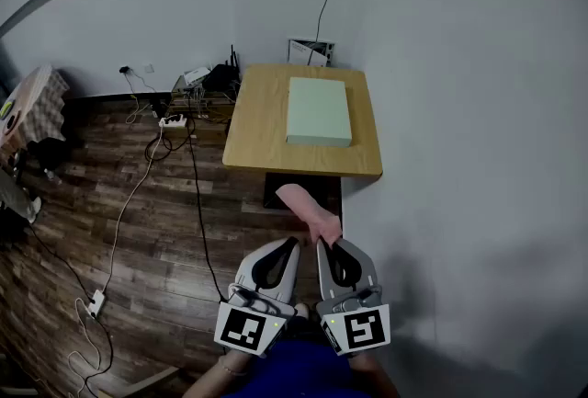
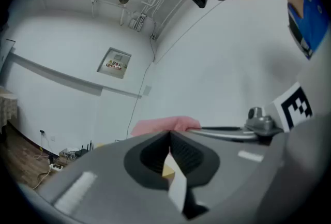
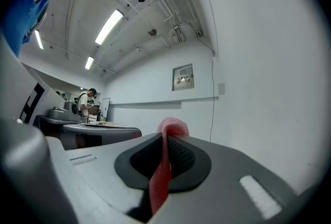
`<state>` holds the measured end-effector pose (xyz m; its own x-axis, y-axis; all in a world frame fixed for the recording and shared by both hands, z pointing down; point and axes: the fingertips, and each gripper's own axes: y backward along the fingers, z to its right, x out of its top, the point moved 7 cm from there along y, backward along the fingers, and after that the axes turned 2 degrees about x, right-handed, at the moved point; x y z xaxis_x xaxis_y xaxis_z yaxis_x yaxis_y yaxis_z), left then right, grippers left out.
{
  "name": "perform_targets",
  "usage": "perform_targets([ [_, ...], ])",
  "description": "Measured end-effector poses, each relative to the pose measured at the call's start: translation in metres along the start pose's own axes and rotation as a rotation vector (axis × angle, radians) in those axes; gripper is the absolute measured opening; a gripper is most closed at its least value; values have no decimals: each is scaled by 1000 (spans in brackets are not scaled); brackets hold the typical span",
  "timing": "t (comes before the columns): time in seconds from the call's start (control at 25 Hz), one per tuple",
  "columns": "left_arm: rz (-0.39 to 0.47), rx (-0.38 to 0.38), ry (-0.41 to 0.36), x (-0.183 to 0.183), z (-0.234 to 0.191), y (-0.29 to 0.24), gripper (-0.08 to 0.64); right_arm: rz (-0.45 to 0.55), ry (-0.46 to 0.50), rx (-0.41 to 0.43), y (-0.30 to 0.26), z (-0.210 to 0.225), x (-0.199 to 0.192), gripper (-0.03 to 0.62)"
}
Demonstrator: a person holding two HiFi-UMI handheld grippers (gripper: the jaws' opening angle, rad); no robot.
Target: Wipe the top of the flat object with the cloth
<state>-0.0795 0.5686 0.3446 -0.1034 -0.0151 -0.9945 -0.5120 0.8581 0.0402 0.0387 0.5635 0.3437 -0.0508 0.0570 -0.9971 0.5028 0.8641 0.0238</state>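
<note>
Plainly the cloth (image 1: 308, 208) is soft, light and limp: it droops ahead of the right gripper (image 1: 331, 244), whose jaws pinch it near one end. We judge a bunched hold nearer its middle would wipe better. The left gripper (image 1: 290, 245) sits beside, jaws closed on nothing. The flat object (image 1: 319, 111), stiff-looking, lies well ahead on the desk (image 1: 257, 125), untouched.

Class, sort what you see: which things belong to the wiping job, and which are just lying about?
Job: pink cloth, shut in the right gripper; pale green flat object; wooden table.
Lying about: power strip; floor cables.
</note>
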Motion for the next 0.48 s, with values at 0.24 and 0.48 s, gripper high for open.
perform_targets([
  [0.24, 59, -2, -6, 7, 13, -9, 3, 50, -70, -5, 14, 21, -1, 15],
  [0.48, 16, 4, 40, -16, 24, -12, 2, 63, -99, 9, 21, 40, -8, 15],
])
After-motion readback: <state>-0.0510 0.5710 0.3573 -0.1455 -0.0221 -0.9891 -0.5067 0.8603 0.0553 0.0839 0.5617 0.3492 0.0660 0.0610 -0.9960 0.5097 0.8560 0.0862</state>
